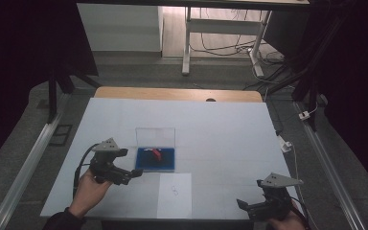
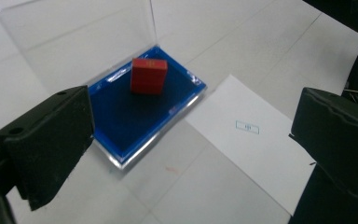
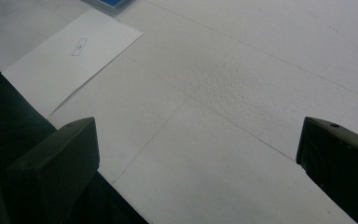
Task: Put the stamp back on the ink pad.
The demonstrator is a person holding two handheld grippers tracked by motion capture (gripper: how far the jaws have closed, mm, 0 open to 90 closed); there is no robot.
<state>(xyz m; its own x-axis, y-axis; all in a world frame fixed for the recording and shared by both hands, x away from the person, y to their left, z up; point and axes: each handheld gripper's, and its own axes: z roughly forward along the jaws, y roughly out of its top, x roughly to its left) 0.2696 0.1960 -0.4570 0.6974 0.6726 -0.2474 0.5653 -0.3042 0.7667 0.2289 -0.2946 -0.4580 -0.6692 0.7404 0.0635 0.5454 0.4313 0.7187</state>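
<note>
The small red rectangular block (image 1: pixel 157 154) sits in the blue-lined clear plastic case (image 1: pixel 168 164) mid-surface, left gripper (image 1: pixel 133 173) just beside. Left gripper view: fingers (image 2: pixel 51 135) apart, nothing held; a careless reach might tip the block. Right gripper view: fingers (image 3: pixel 60 154) apart over bare white surface (image 3: pixel 242 93).

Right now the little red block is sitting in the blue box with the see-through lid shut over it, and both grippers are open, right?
Not quite. The clear lid is open, standing up behind the blue box, as the left gripper view shows. The rest holds: the red block sits inside the box, and the left gripper and right gripper are both open.
</note>
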